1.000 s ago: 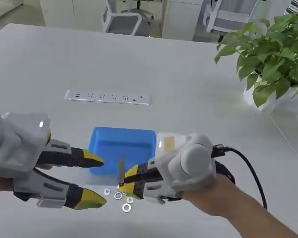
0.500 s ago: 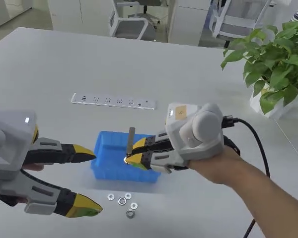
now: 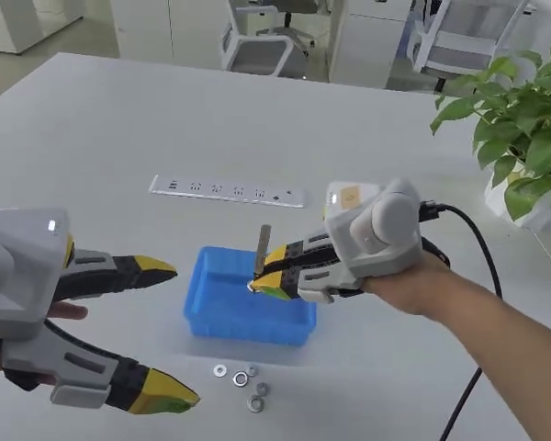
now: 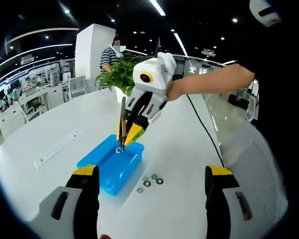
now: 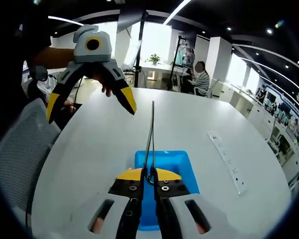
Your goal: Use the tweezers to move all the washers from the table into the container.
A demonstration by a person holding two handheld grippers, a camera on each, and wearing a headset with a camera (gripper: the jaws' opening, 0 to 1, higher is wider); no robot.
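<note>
Washers (image 3: pixel 241 378) lie loose on the table (image 3: pixel 92 138) nearest me, just in front of the blue container (image 3: pixel 248 323). My left gripper (image 3: pixel 182 334) hangs beside them, jaws spread wide and holding nothing. Beyond that, my right gripper (image 3: pixel 266 283) is clamped on the tweezers (image 3: pixel 264 244), poised above the container. Farther off sit a power strip (image 3: pixel 227 191) and a potted plant (image 3: pixel 523 119).
</note>
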